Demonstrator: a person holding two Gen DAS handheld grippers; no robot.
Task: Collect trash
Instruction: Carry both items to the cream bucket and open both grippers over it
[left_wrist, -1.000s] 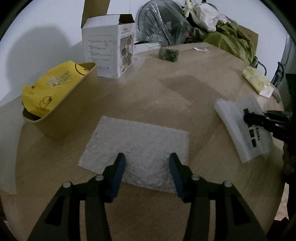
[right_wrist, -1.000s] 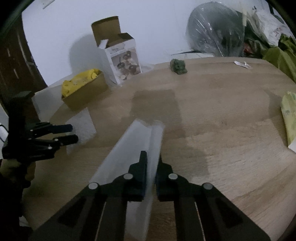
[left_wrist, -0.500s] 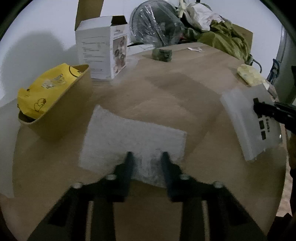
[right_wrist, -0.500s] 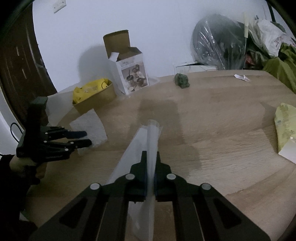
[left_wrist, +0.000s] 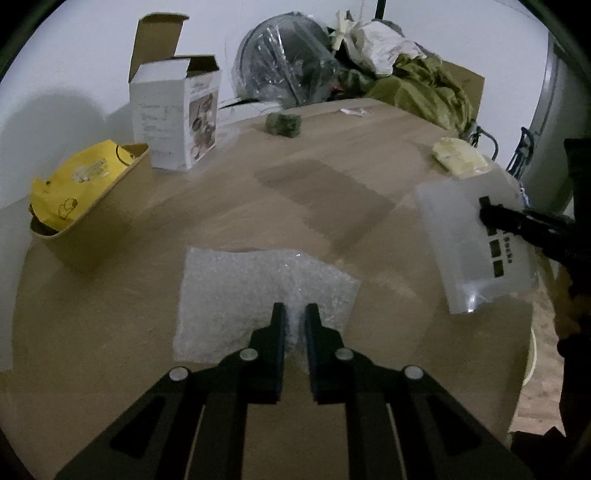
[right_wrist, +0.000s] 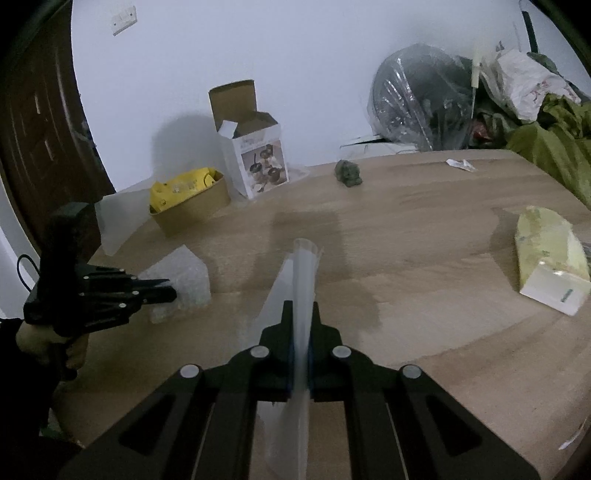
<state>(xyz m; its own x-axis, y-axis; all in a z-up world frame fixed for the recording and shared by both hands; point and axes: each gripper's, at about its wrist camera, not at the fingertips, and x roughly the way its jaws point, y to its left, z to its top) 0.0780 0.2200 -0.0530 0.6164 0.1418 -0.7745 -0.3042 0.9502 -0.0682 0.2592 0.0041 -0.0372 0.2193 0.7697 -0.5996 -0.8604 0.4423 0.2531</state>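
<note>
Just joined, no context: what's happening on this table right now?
A person with a handheld gripper in each hand is collecting trash from a wooden table. The left gripper is pinched on the near edge of a bubble wrap sheet lying on the table. The right gripper is shut on a translucent plastic bag, held above the table. A paper tub with a yellow wrapper sits at the left.

Table (left_wrist: 258, 206): light wood grain. Bubble wrap (left_wrist: 240, 288): white, dimpled. Bag (left_wrist: 74, 181) in tan tub (left_wrist: 103, 221): yellow. Plastic sleeve (left_wrist: 465, 236): translucent white, black squares.
</note>
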